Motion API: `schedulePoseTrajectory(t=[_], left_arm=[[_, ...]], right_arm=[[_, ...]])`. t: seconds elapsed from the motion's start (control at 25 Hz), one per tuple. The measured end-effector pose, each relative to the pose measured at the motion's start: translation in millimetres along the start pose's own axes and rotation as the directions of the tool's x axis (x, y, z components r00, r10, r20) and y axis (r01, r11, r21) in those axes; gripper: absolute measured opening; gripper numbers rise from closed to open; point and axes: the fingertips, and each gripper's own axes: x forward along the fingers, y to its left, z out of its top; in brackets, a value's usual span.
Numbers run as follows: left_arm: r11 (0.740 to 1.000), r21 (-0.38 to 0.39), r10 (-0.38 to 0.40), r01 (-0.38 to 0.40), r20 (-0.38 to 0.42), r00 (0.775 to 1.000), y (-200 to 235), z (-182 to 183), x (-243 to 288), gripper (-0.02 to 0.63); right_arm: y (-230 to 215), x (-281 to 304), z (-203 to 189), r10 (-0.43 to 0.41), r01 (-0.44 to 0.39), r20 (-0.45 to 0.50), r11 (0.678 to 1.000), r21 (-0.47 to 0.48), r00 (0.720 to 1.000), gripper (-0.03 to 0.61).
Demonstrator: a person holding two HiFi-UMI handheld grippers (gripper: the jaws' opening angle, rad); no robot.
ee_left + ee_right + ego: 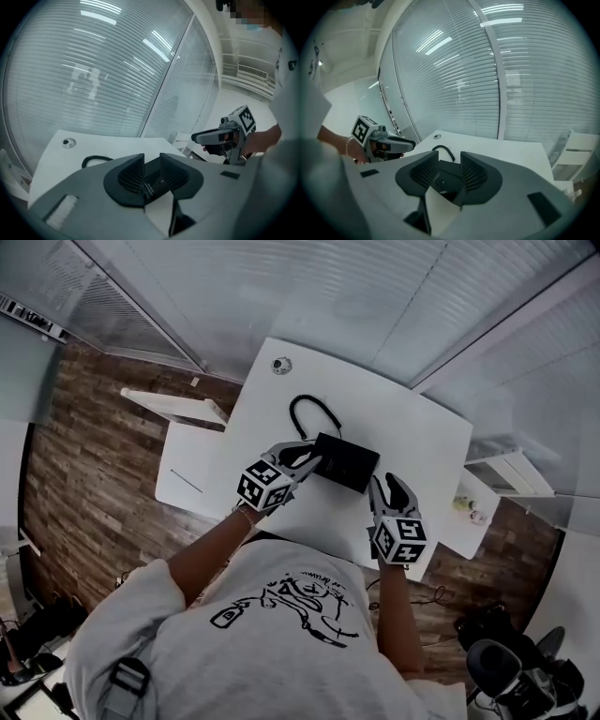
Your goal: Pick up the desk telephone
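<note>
the desk telephone point(346, 462) lies on the tabletop point(412, 427), its long axis spanning both grippers: left gripper point(305, 457) at its left end, right gripper point(388, 486) at its right (about equally near). both jaws stand partly apart, gripping nothing.

Desk telephone point(345, 461): black, low boxy body. Lies flat on white table point(417, 432), about mid-table, askew to table edges. Black cord point(302, 409) leaves its far-left corner and arcs in loop on tabletop. Handset and keypad detail not resolvable.
</note>
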Motion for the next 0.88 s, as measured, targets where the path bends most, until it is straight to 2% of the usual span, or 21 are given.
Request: schedulePoseTrajectory(t=[0.4,0.88], left_arm=[[0.982,-0.186,-0.037,0.013,-0.125,0.991,31,-62,31,0.137],[0.943,-0.334,-0.084,0.008,-0.214,0.973,50,-110,58,0.213]], right_arm=[[-20,30,-40,0.007,0.001,-0.097,0.996,0.091,0.995,0.138],[-29,55,-80,0.067,-0.028,-0.158,0.972,0.235,0.985,0.206]])
